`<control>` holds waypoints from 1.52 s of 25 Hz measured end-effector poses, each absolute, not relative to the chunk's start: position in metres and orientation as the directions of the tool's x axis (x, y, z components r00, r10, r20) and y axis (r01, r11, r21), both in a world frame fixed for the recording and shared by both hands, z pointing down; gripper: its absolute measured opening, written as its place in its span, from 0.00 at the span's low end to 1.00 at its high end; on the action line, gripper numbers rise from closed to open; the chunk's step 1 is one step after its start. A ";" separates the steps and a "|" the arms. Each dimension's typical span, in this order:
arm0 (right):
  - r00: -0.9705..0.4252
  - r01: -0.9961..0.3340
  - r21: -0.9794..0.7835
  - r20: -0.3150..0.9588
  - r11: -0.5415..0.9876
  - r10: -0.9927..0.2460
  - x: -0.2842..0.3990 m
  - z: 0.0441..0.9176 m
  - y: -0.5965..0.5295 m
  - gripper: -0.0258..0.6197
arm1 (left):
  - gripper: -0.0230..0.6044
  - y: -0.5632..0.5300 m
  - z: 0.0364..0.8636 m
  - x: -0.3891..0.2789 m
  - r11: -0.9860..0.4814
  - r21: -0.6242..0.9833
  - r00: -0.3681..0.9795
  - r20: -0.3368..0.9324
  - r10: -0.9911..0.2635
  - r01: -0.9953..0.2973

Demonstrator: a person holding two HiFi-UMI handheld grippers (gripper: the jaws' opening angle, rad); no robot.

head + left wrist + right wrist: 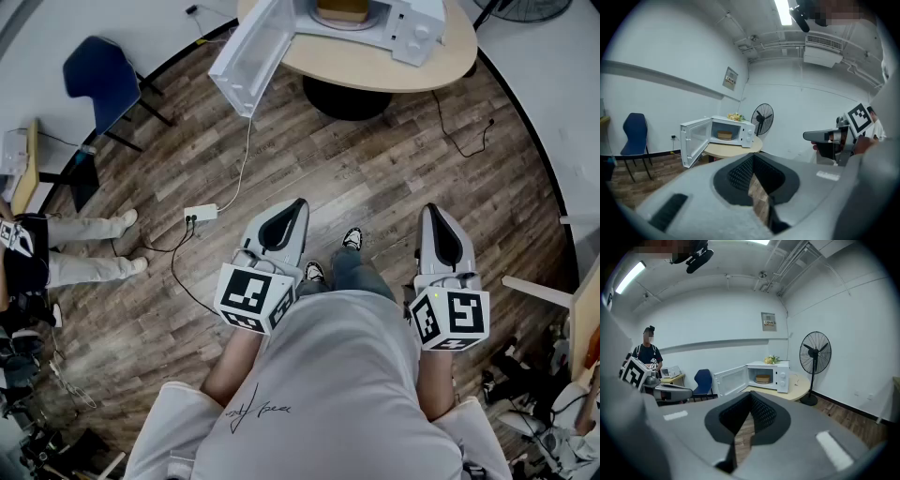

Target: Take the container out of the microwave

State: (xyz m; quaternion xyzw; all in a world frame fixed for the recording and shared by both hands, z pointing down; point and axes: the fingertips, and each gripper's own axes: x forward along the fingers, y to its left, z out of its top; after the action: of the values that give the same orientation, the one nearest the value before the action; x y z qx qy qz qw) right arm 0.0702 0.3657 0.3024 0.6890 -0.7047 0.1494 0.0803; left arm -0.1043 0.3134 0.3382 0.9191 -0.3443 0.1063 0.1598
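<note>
1. The microwave [412,28] sits on the table [375,70] at twelve o'clock, its door [246,56] swung left.
2. The container [342,9] sits inside it.
3. The chair [98,75] stands at ten o'clock, and a power strip [201,214] lies on the floor [375,178] at eleven.

Head view, looking down. A white microwave [403,26] stands on a round tabletop [375,67] at the top, its door [251,52] swung open and a tan container [342,9] inside. The left tongs [298,208] and right tongs [432,212] are held at the waist, well apart from the tabletop, above a wooden floor [375,178]. A blue chair [98,75] and a power strip [201,214] are at the left.
</note>
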 end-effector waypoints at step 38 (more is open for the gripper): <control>-0.244 -0.965 -0.206 0.458 0.165 -0.855 0.192 0.390 0.278 0.04 | 0.02 0.231 0.341 0.053 -0.658 0.166 0.670 0.326 -0.667 -0.735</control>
State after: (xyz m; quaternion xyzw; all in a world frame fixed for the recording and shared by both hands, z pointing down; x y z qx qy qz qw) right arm 0.1915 0.2778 0.3900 0.6032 -0.7540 0.2313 0.1186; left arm 0.0535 0.2306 0.3409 0.9026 -0.3883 0.1189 0.1429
